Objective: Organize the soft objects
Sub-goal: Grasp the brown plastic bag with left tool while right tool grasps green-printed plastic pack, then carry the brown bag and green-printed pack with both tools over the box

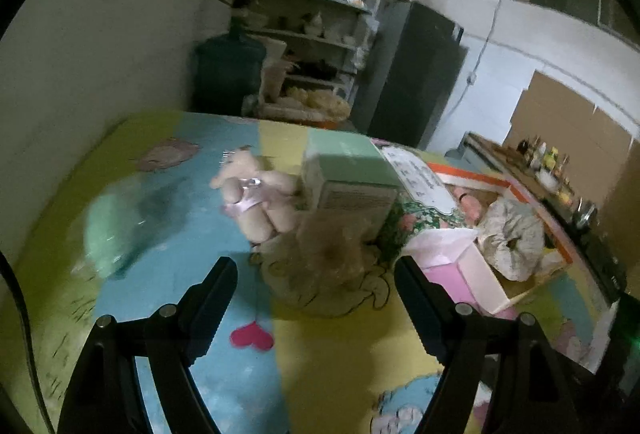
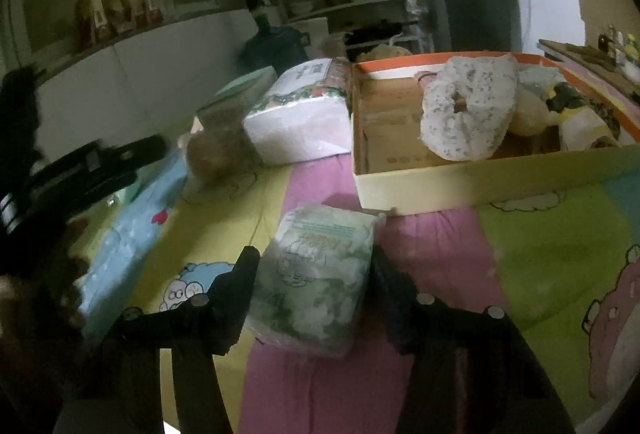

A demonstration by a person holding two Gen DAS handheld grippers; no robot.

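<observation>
The cardboard box already held a speckled ring cushion. The right gripper clamped a tissue pack; the left gripper gaped over a fuzzy plush; a teddy bear remained.

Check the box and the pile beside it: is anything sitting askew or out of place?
Yes. The speckled ring cushion stands tilted on edge in the open cardboard box, rising past the rim instead of lying flat. The right gripper straddles a green-printed soft pack; contact is unclear.
</observation>
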